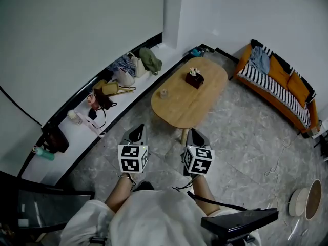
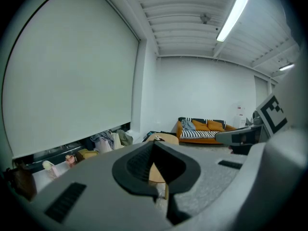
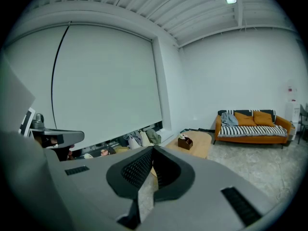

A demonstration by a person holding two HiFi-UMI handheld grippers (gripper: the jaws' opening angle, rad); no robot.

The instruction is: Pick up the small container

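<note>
My left gripper and right gripper are clenched empty, their cubes showing square markers; I see the small container on the wooden table ahead.

A home living room: an orange sofa with a striped throw, a low oval wooden worktop, marbled floor tiles, and handbags along the window ledge.

orange sofa, b&w striped blanket, light wood table, tan small container
</note>
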